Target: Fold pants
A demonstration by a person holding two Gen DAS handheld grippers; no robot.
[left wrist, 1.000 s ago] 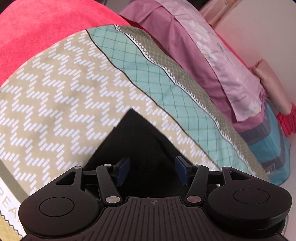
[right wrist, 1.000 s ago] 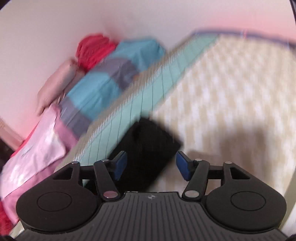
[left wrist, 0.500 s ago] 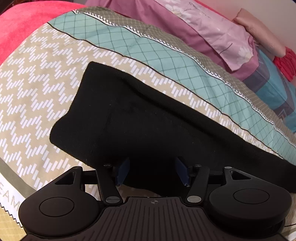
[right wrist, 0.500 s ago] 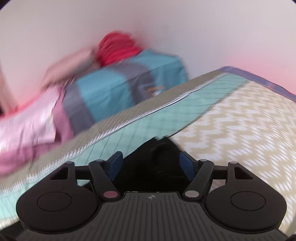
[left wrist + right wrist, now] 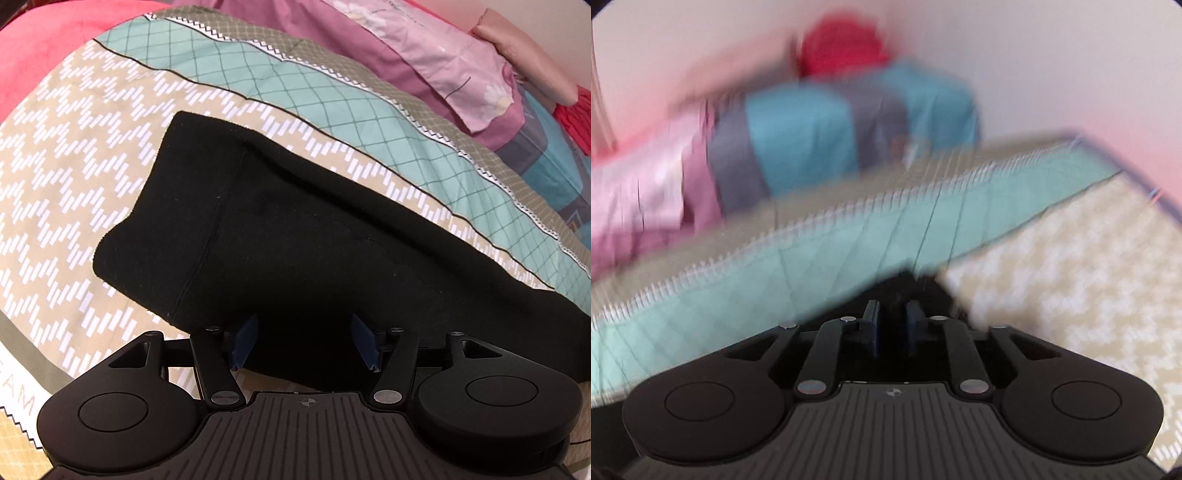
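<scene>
The pants (image 5: 295,236) lie flat on the bedspread (image 5: 74,177), running from its middle away to the right, and my left claw (image 5: 303,341) sits over their near edge with its fingers spread to either side of the cloth. My right claw (image 5: 892,326) is at the other end of the pants (image 5: 908,284), its fingers drawn close together on a bit of them. Behind the pants, along the far edge of the bedspread, folded bedding (image 5: 443,70) is piled against the wall (image 5: 1052,55).
</scene>
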